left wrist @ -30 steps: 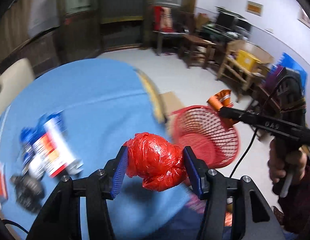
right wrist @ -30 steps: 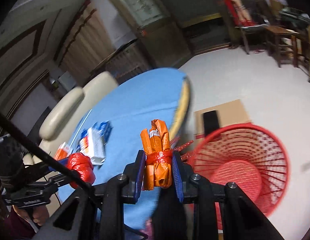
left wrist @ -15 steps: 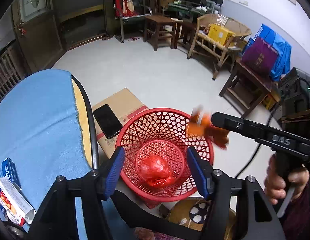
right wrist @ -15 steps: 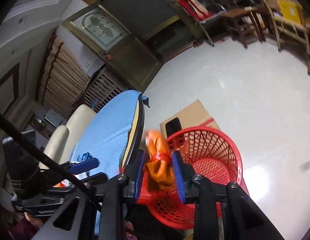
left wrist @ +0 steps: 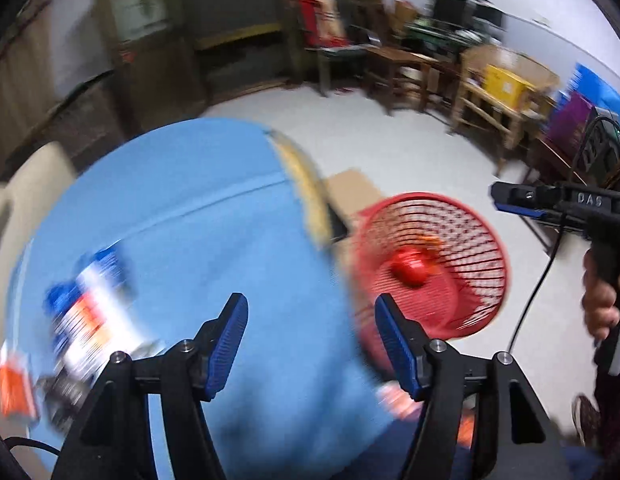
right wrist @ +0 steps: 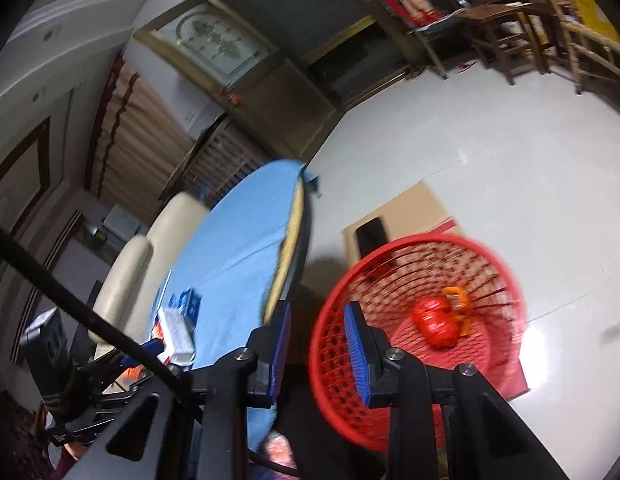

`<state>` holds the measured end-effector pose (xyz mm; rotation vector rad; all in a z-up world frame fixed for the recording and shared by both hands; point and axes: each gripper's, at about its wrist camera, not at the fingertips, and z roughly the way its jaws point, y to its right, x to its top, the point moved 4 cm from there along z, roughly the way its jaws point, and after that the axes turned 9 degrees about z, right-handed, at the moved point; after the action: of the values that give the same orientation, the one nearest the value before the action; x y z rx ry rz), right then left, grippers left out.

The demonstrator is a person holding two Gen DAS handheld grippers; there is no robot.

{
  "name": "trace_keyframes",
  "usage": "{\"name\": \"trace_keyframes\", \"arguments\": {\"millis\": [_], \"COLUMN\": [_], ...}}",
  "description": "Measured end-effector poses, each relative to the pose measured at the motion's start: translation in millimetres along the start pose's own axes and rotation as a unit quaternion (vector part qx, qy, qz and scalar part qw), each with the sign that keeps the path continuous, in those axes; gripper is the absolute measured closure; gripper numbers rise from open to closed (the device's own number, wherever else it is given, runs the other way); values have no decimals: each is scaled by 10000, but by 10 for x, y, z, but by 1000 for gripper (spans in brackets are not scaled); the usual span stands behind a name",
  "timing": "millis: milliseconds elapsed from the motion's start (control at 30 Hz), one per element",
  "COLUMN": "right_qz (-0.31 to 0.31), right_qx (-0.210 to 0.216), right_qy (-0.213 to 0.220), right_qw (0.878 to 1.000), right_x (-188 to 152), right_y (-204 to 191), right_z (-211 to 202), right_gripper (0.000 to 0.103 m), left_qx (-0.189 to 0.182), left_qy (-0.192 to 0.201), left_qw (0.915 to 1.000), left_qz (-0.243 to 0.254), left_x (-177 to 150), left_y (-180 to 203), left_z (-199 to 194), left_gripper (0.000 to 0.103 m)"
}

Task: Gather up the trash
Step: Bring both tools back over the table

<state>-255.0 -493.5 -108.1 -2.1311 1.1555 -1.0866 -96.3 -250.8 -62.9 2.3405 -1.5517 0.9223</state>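
Both bits of trash down in the red basket on the floor: red bag wad touching the orange wrapper, well past the right gripper tips and lower. Right gripper jaws a narrow gap apart, nothing between them. Left gripper jaws spread wide after just opening, also empty, hanging over the blue counter edge, basket off to its right. Blurry boxes left on the counter.

Black tongs, blue ribbed pads, silver screws.
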Motion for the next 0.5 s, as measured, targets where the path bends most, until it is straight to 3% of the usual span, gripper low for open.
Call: {"name": "trace_keyframes", "arguments": {"millis": [133,300,500], "right_qz": [-472,-1173,-1753], "right_qx": [90,225,313], "right_qy": [-515,-1165,-1785], "right_qw": [9975,9860,9677], "right_x": [-205,-520,-910], "right_y": [-527,-1340,-2172], "right_z": [383,987,1822], "right_gripper": [71,71,71], "left_qx": [494,1186,1515], "left_qy": [22,-27,31], "left_qw": [9959,9758,9528], "left_qz": [-762,-1837,-2632], "left_x": [-554,-1321,-1911], "left_y": [-702,-1605,-2252], "left_z": [-297,-620,-819], "left_gripper": [35,35,33]}}
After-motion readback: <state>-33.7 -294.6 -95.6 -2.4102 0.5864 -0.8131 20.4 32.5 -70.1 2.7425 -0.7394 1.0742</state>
